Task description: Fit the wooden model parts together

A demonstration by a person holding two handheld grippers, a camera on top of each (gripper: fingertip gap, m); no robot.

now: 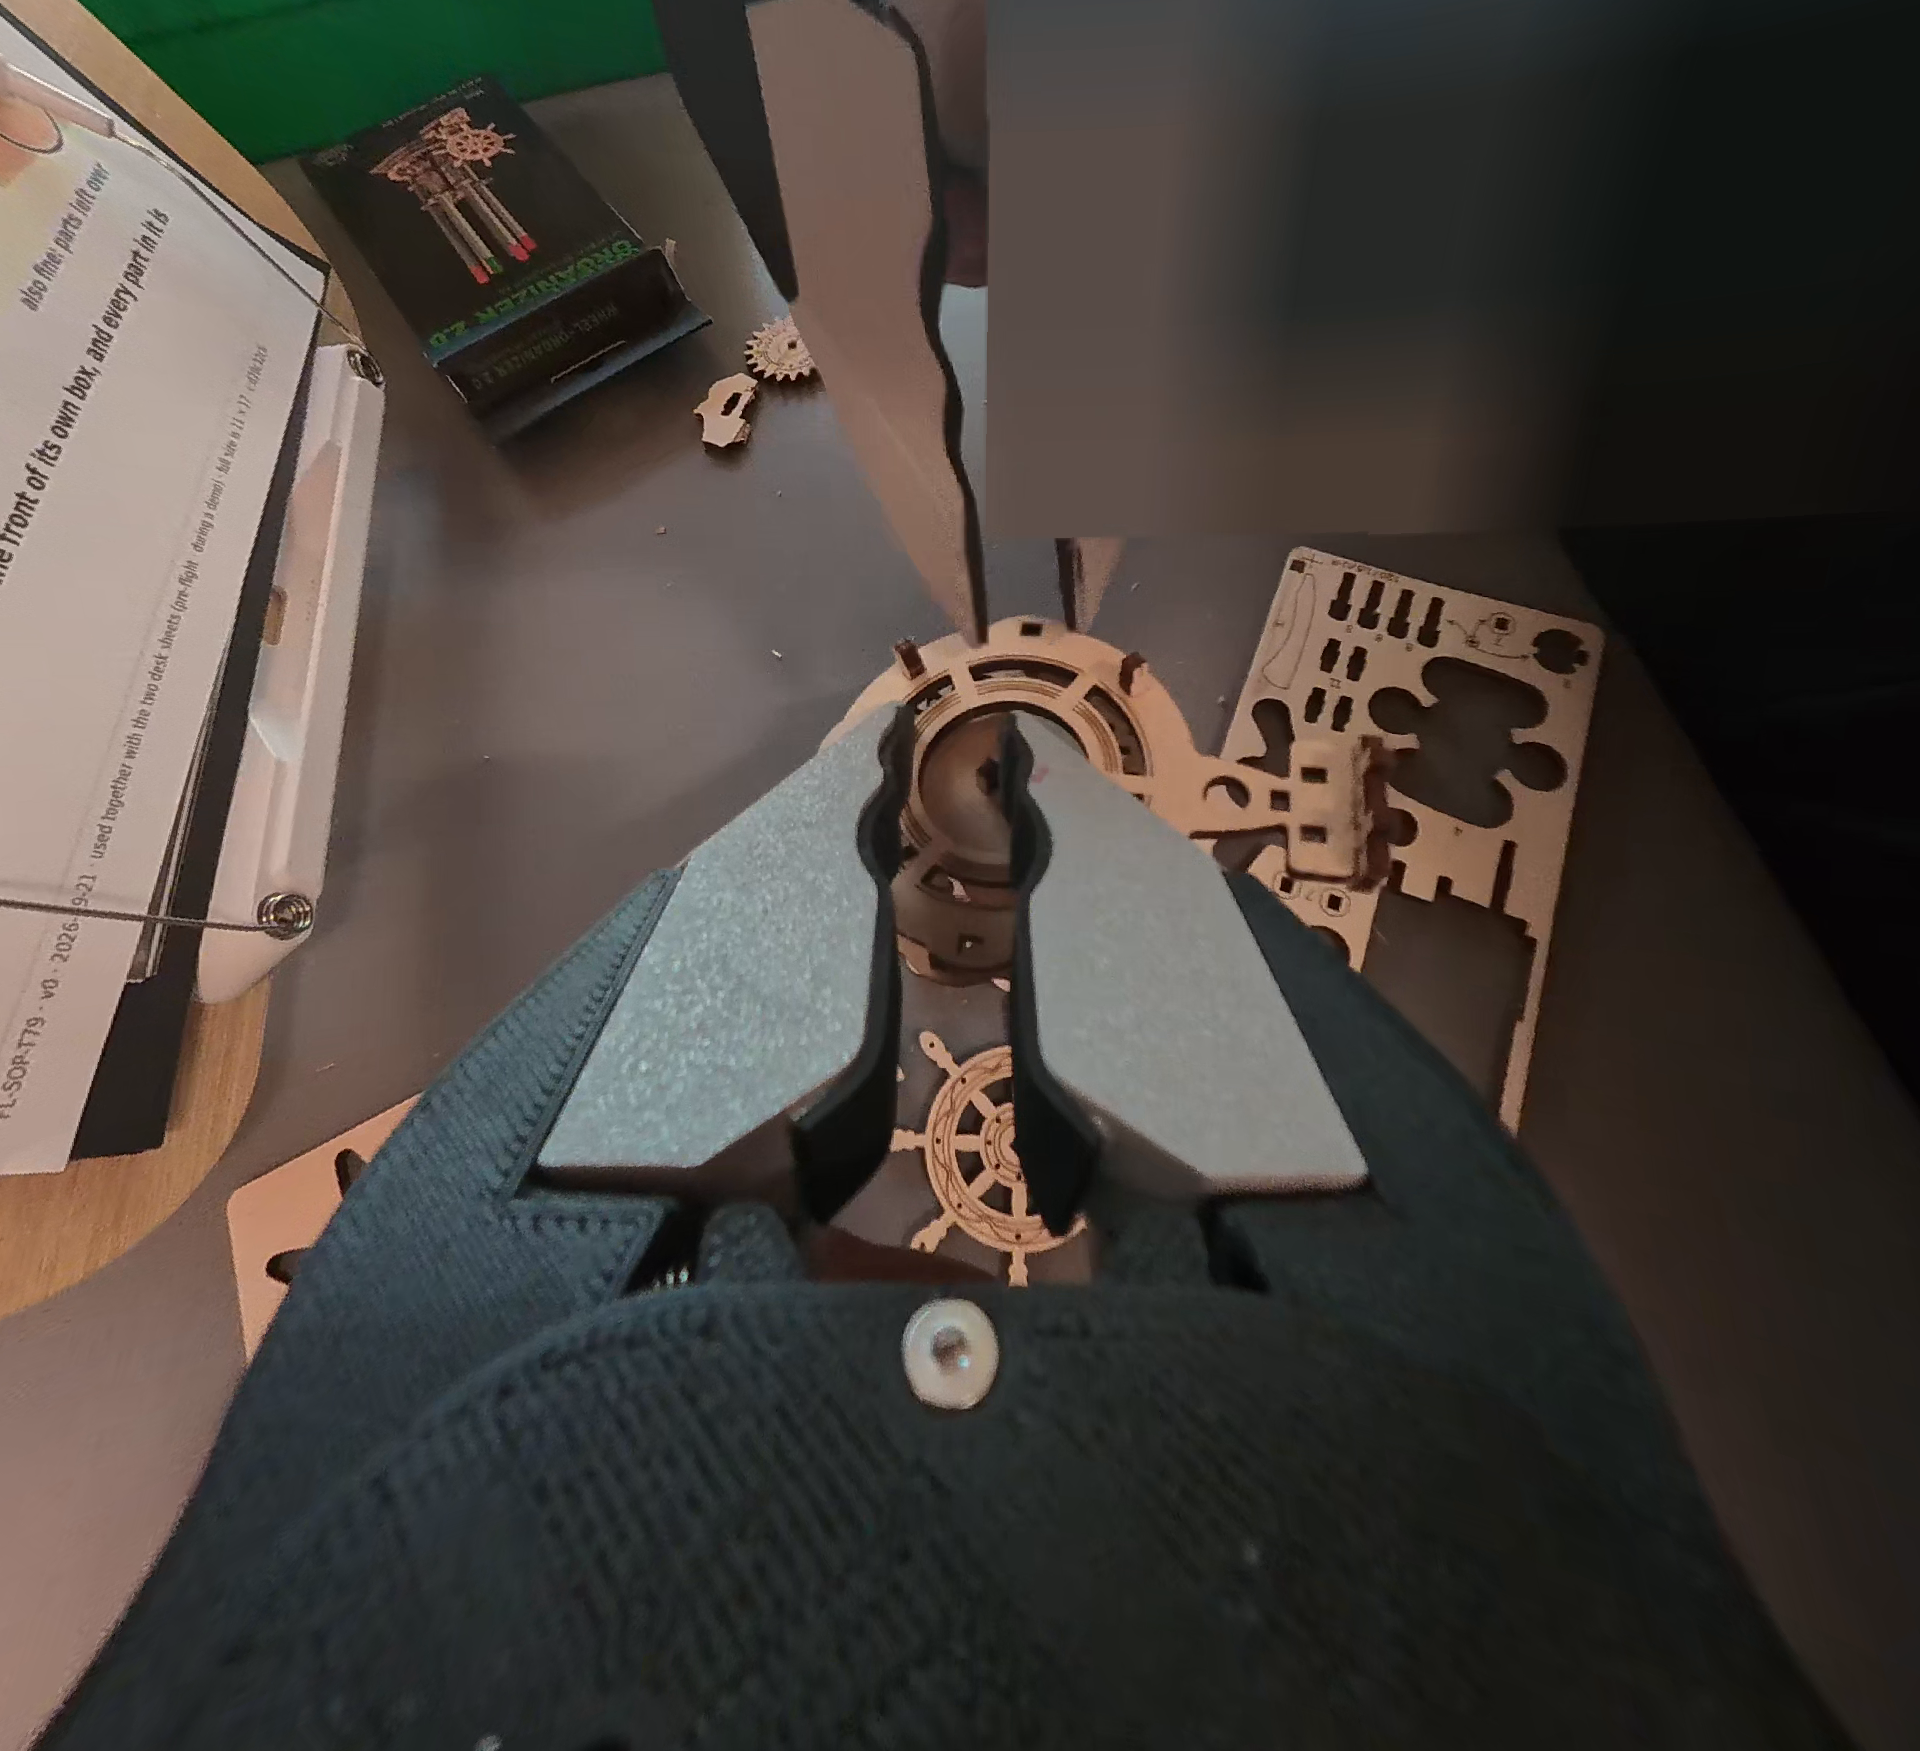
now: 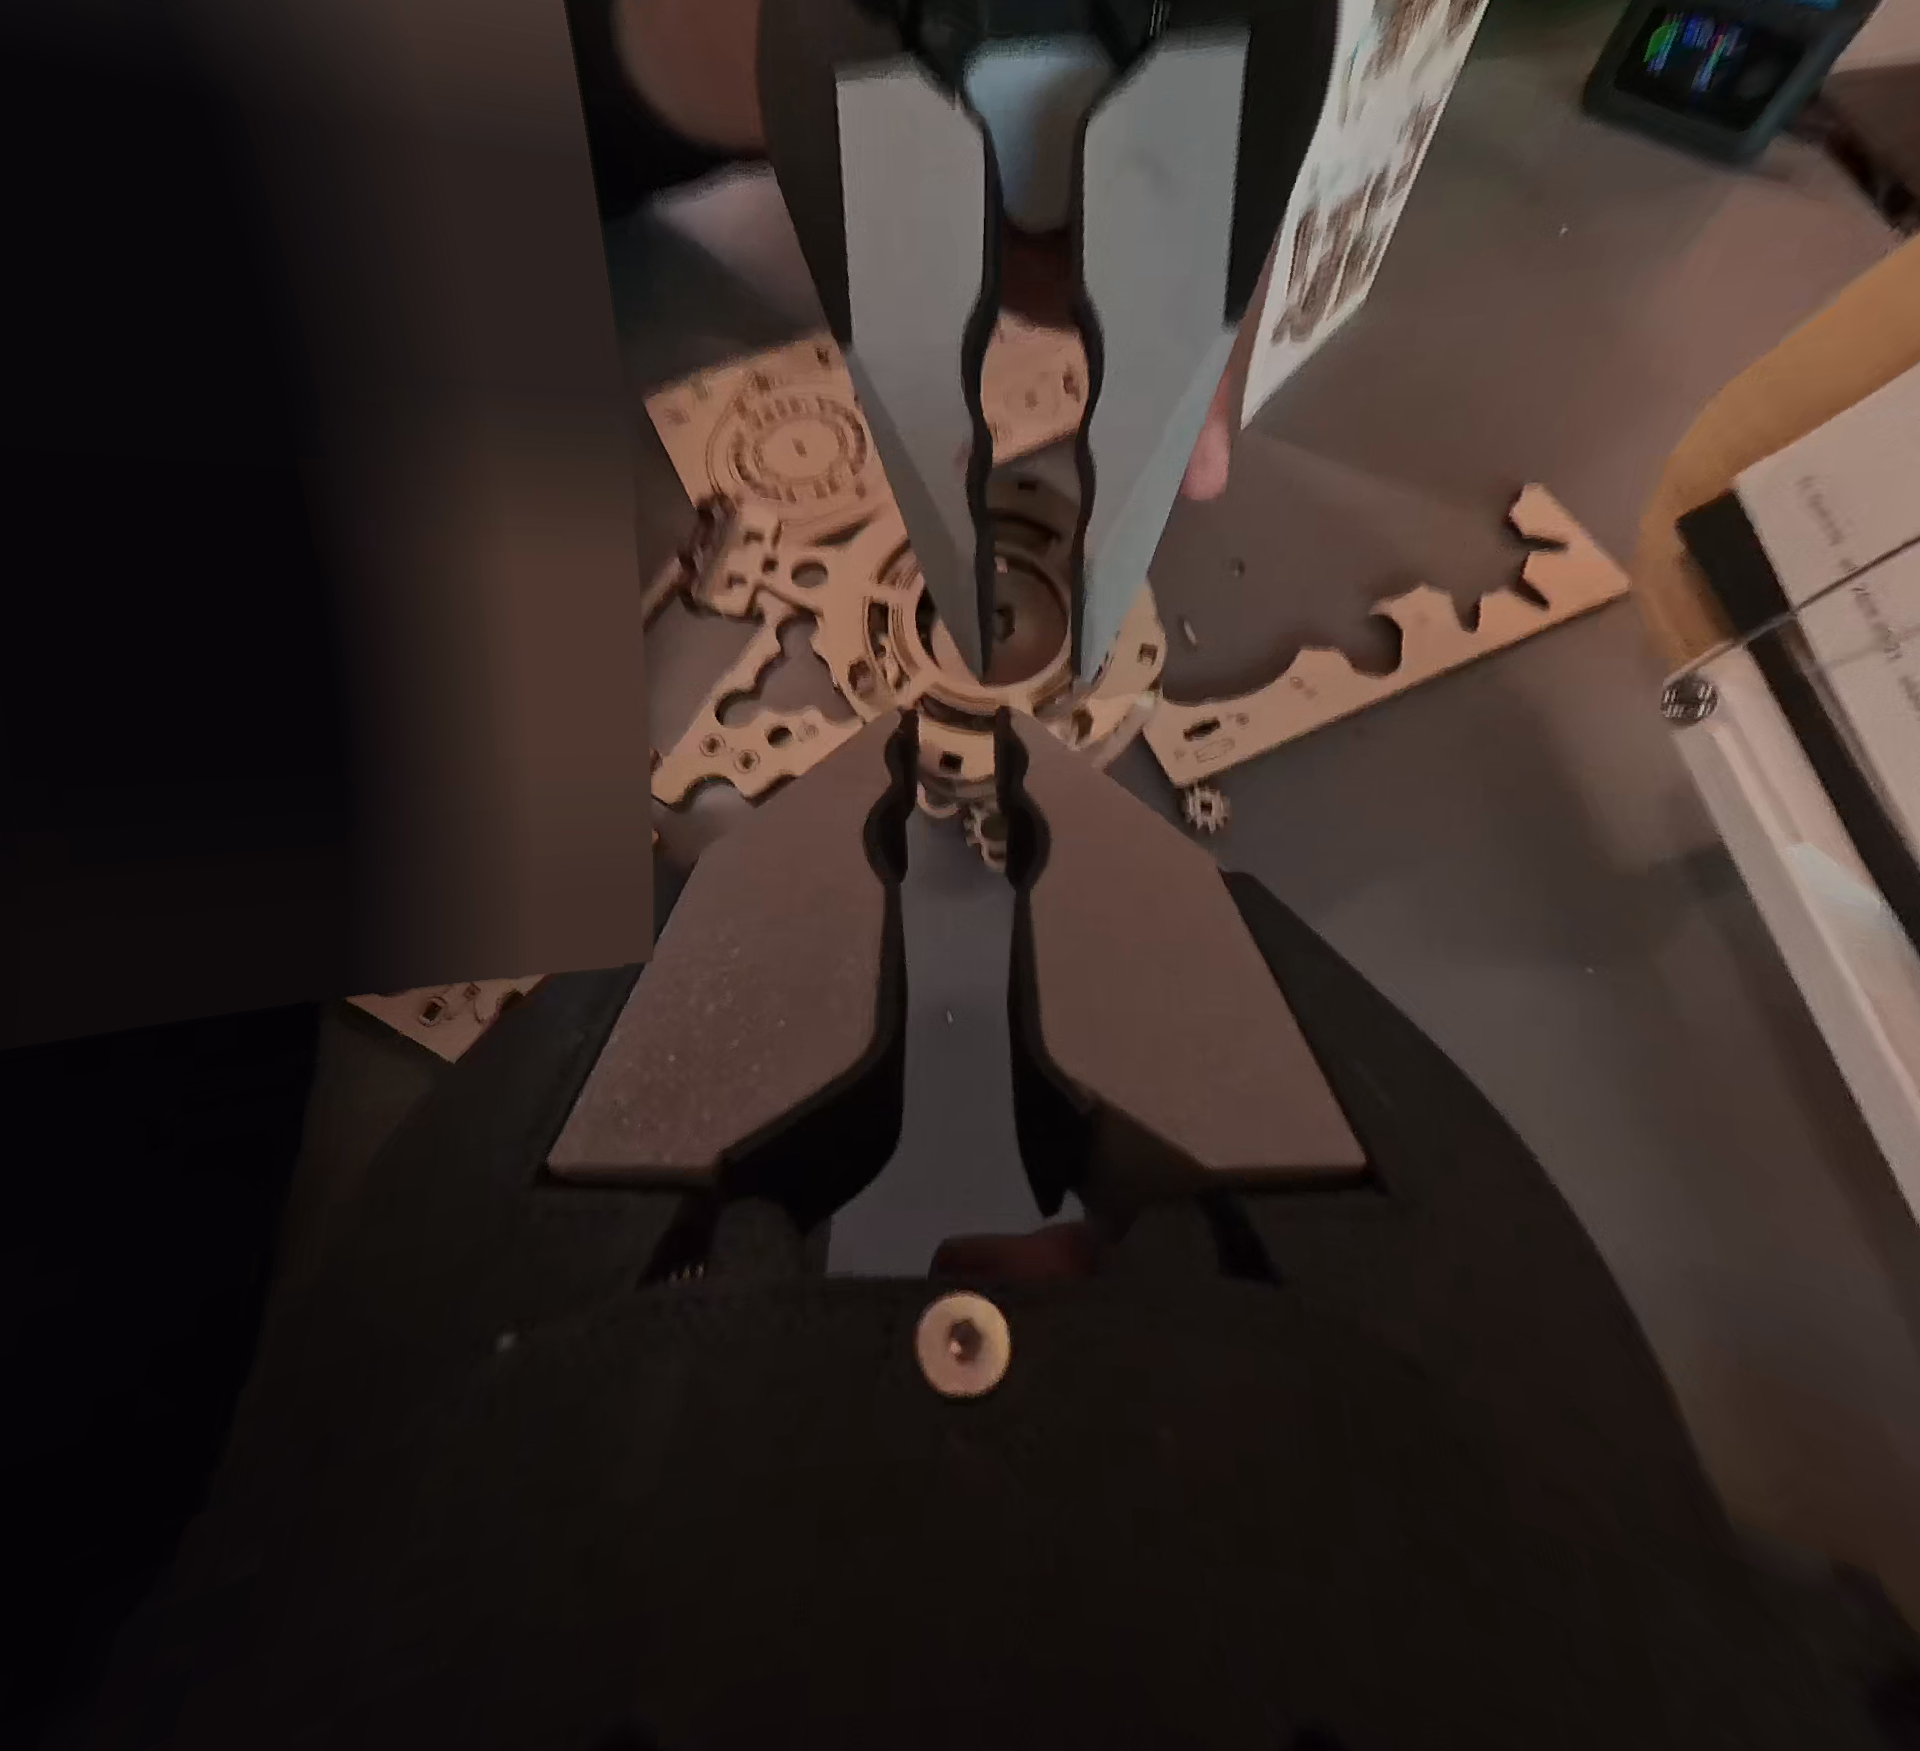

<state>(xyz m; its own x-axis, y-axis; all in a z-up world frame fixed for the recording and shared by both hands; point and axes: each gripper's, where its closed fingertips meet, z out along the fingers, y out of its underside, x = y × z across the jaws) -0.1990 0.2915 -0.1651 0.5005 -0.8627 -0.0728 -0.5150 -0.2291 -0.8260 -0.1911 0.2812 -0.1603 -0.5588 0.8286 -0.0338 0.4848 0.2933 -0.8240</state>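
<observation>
Lying flat at frame centre on the table, the ring faces its open hub upward. The left gripper reaches in from below, jaws clamped across its rim; the right gripper, opposite, grips the near rim likewise.

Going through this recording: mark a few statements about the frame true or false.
1. The round pale wooden model assembly sits where the tips of the left hand-held gripper and the right hand-held gripper meet. True.
2. The dark cardboard box stands upright. False: it lies flat on the grey table.
3. The flat punched-out plywood sheet lies beside the assembly. True.
4. The small loose wooden gear is inside the box. False: it lies on the table beside it.
</observation>
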